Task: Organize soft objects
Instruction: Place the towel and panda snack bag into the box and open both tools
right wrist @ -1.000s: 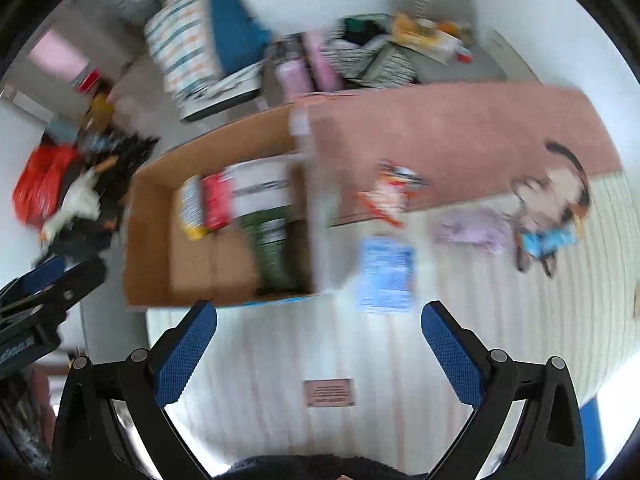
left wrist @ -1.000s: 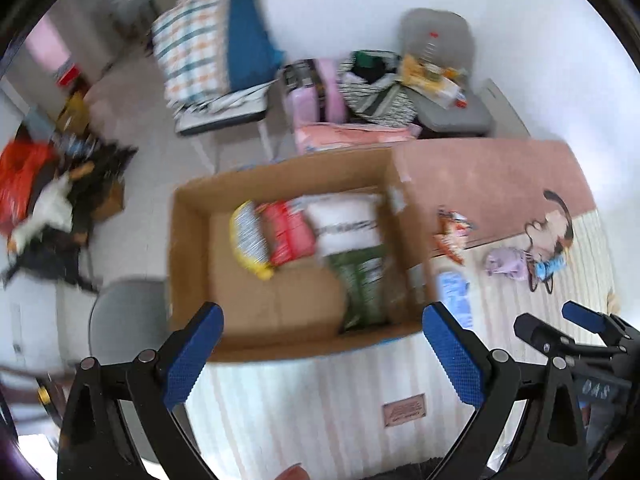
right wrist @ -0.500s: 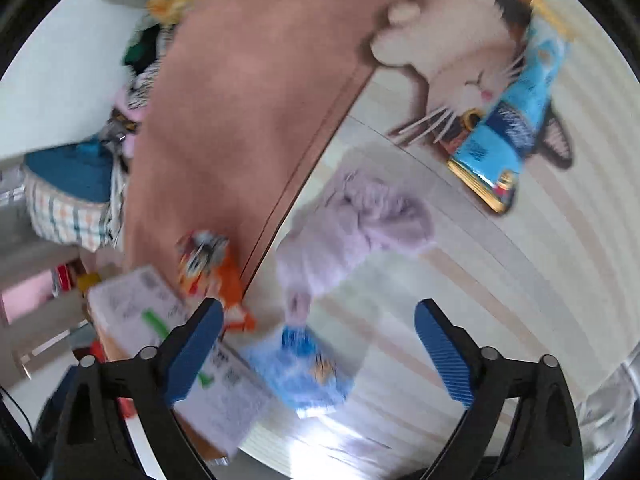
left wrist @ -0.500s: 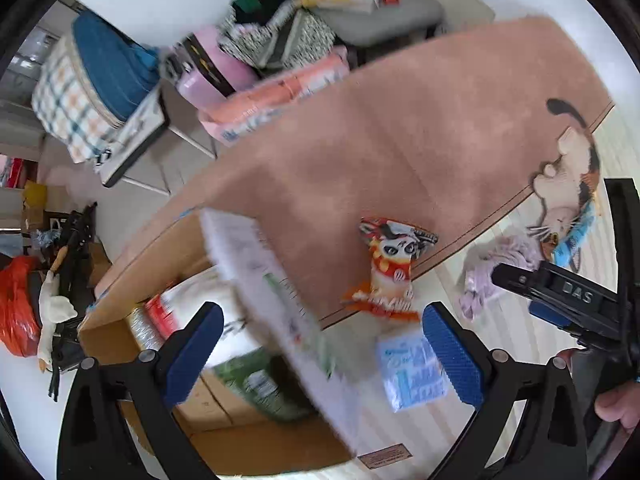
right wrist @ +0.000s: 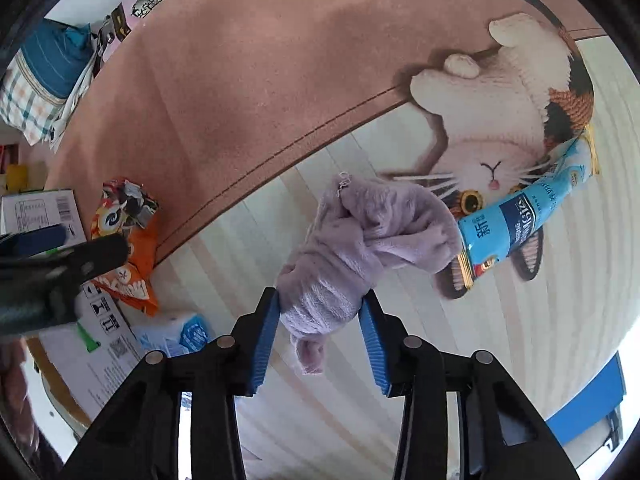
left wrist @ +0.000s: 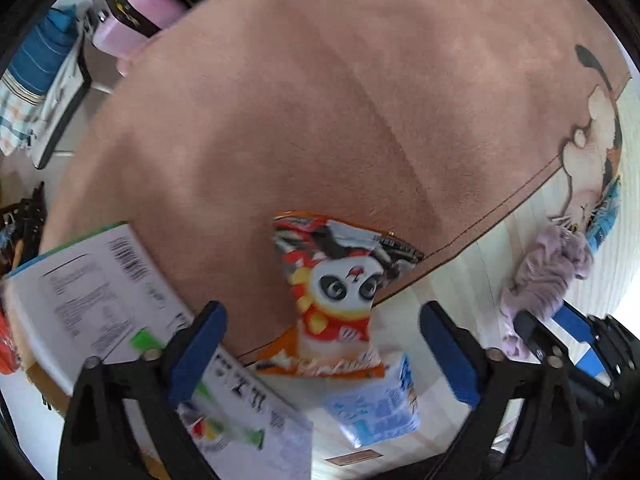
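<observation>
A lilac fluffy cloth (right wrist: 360,240) lies crumpled on the cat-print rug, and my right gripper (right wrist: 322,316) is shut on its near end. The cloth also shows in the left wrist view (left wrist: 548,268). My left gripper (left wrist: 320,344) is open and empty, just above an orange panda snack bag (left wrist: 332,292) and a small blue-white tissue pack (left wrist: 376,404). The snack bag (right wrist: 124,240) and tissue pack (right wrist: 180,330) show at the left of the right wrist view. A blue snack packet (right wrist: 524,216) lies right of the cloth.
A cardboard box flap with a printed label (left wrist: 108,304) juts in at the left. A pink-brown rug area (left wrist: 320,100) stretches behind. Beyond it stand a pink suitcase (left wrist: 132,24) and a chair with folded checked bedding (left wrist: 24,80).
Both grippers dropped from over the cardboard box toward the rug. The right gripper closed on the lilac cloth. The left gripper came close over the panda snack bag, still open.
</observation>
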Motion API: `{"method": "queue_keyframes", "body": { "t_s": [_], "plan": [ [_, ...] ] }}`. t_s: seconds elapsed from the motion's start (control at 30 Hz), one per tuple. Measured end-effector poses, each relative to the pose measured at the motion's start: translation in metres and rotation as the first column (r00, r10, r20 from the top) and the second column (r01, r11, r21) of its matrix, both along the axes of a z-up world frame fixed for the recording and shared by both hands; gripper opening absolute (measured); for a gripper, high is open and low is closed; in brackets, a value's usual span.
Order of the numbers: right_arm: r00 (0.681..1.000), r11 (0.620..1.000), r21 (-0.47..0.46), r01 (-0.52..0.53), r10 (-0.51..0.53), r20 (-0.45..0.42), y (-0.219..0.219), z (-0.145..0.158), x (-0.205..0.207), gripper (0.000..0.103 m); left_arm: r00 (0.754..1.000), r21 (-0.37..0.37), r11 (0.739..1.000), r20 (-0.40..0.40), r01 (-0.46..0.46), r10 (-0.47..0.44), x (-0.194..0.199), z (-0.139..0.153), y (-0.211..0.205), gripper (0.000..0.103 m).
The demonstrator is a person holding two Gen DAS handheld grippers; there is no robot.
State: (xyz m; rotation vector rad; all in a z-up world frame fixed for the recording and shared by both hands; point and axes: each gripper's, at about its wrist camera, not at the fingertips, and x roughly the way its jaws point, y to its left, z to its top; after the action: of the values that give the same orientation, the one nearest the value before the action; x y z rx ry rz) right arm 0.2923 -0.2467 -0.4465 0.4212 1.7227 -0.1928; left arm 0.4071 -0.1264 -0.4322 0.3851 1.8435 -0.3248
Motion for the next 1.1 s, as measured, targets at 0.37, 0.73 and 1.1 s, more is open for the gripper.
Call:
{"method": "queue_keyframes", "body": {
  "t_s": [0.37,0.73,1.1],
  "plan": [
    [0.997,0.998,0.012,-0.054,0.053,0.063,0.011,0.039,0.007,0.04,0.994,-0.077,0.994,0.075,-0.08,0.086,-0.03,0.026,0.007,0.028],
    [0.908,0.931,0.073,-0.357,0.327,0.264,0.127,0.163,0.005,0.04,0.87,-0.251,0.919,0.32,-0.303,0.374,-0.088,0.185,0.164,0.028],
    [0.784,0.77,0.158,-0.618,0.587,0.201,0.328,0.127,0.003,0.04,0.784,-0.221,0.803,0.19,-0.553,0.591,-0.12,0.144,0.336,0.028]
  ]
}}
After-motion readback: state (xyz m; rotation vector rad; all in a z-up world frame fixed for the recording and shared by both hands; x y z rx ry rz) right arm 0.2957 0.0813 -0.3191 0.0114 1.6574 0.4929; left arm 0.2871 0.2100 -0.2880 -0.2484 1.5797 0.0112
